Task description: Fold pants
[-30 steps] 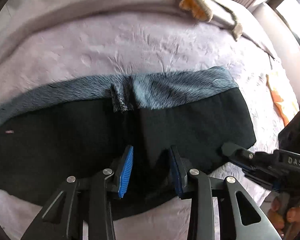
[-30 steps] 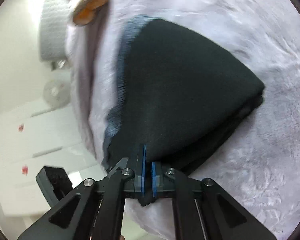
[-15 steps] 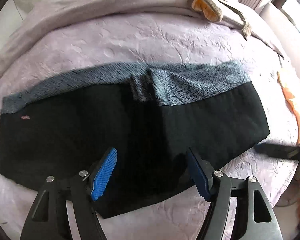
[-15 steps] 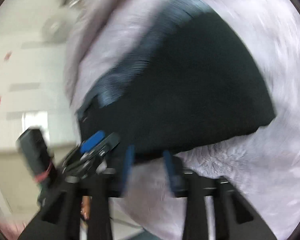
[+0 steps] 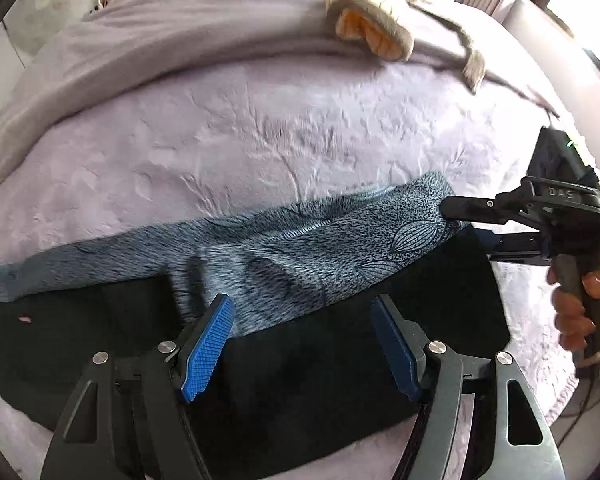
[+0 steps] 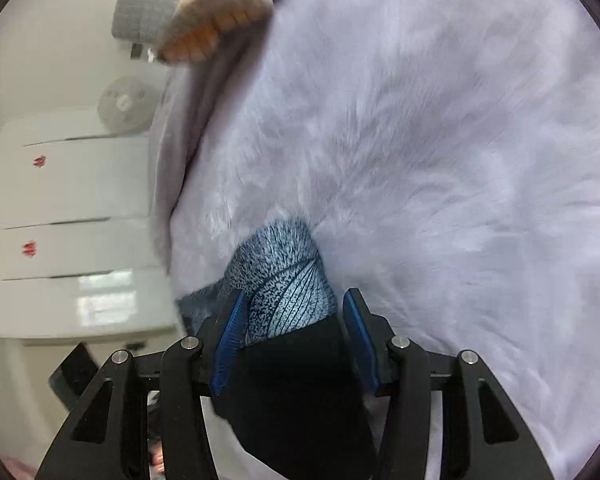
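Pants (image 5: 308, 364) lie folded flat along the near edge of the lilac bedspread (image 5: 260, 132), fuzzy grey lining showing on the far side. My left gripper (image 5: 302, 344) hangs over them, pads apart, gripping nothing. My right gripper (image 6: 292, 336) straddles the pants' right end corner, pads apart, not pinching.

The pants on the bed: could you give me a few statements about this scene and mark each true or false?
1. The pants are black with a blue-grey patterned part. True.
2. The left gripper is clamped shut. False: its fingers stand apart above the cloth.
3. The pants lie on a lilac bedspread. True.
4. The right gripper is over a bare floor. False: it is at the pants' corner, fingers apart.
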Available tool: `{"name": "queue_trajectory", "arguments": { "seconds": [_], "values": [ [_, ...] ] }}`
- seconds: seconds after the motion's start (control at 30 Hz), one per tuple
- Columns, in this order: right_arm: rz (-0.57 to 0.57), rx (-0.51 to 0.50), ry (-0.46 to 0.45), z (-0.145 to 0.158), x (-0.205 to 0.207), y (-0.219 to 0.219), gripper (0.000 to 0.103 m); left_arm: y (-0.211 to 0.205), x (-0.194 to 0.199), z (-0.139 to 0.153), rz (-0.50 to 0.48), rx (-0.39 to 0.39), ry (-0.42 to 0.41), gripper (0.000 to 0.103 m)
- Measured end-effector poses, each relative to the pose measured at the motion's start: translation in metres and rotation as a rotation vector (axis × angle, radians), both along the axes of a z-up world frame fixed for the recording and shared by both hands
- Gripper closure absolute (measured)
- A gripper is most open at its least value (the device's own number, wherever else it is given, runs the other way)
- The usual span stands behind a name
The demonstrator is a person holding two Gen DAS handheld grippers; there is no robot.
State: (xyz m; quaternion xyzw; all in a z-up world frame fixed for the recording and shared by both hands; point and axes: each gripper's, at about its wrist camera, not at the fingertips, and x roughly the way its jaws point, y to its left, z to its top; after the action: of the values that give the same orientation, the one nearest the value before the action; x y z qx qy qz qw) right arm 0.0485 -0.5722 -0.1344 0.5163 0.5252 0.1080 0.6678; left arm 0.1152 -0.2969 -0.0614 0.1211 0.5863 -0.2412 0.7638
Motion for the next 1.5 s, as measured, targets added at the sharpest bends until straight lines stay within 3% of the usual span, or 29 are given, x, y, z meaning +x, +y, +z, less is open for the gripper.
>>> {"name": "queue_trajectory", "arguments": {
  "seconds": [0.1,0.17,0.23,0.3,0.37,0.53,0.63,0.7,0.77,0.9,0.97,1.03,1.1,1.17,1.3,1.5],
  "values": [
    [0.043,-0.070,0.018,0.005,0.008,0.013,0.063,0.000,-0.001,-0.009,0.018,0.031,-0.012,0.030],
    [0.063,-0.143,0.013,0.024,0.010,0.021,0.070,0.000,-0.002,-0.015,0.016,0.086,-0.045,0.030],
    [0.102,-0.359,0.056,0.037,0.011,0.033,0.071,0.003,0.001,-0.027,0.021,0.104,-0.028,0.030],
    [0.146,-0.539,0.103,0.032,0.020,0.044,0.072,0.009,0.003,-0.033,0.052,0.139,-0.025,0.018],
    [0.131,-0.527,0.112,0.028,0.029,0.052,0.069,0.019,0.006,-0.034,0.086,0.110,0.004,0.018],
    [0.127,-0.560,0.064,0.057,0.007,0.058,0.065,0.035,0.001,-0.023,0.099,0.168,-0.047,0.018],
    [0.117,-0.523,-0.029,0.082,-0.017,0.072,0.065,0.046,0.000,-0.026,0.114,0.169,-0.030,0.013],
    [0.176,-0.506,-0.075,0.086,-0.020,0.100,0.065,0.048,-0.002,-0.022,0.126,0.175,-0.034,0.013],
    [0.258,-0.537,-0.055,0.073,-0.010,0.131,0.066,0.054,-0.005,-0.014,0.149,0.195,-0.054,0.013],
    [0.325,-0.491,0.001,0.038,0.002,0.164,0.065,0.076,-0.017,0.004,0.206,0.225,-0.040,0.013],
    [0.354,-0.429,-0.030,0.047,0.007,0.179,0.064,0.092,-0.023,0.016,0.234,0.232,-0.030,0.013],
    [0.381,-0.430,-0.033,0.055,0.005,0.188,0.061,0.102,-0.033,0.025,0.249,0.252,-0.019,0.013],
    [0.414,-0.471,-0.021,0.066,-0.005,0.195,0.045,0.106,-0.045,0.033,0.262,0.265,-0.011,0.013],
    [0.426,-0.480,-0.011,0.075,-0.019,0.192,0.036,0.107,-0.053,0.038,0.275,0.262,-0.003,0.013],
    [0.422,-0.509,0.033,0.093,-0.045,0.181,0.026,0.111,-0.074,0.055,0.313,0.236,0.013,0.013],
    [0.418,-0.550,0.075,0.108,-0.073,0.158,0.025,0.115,-0.099,0.071,0.364,0.223,0.010,0.013]
  ]
}}
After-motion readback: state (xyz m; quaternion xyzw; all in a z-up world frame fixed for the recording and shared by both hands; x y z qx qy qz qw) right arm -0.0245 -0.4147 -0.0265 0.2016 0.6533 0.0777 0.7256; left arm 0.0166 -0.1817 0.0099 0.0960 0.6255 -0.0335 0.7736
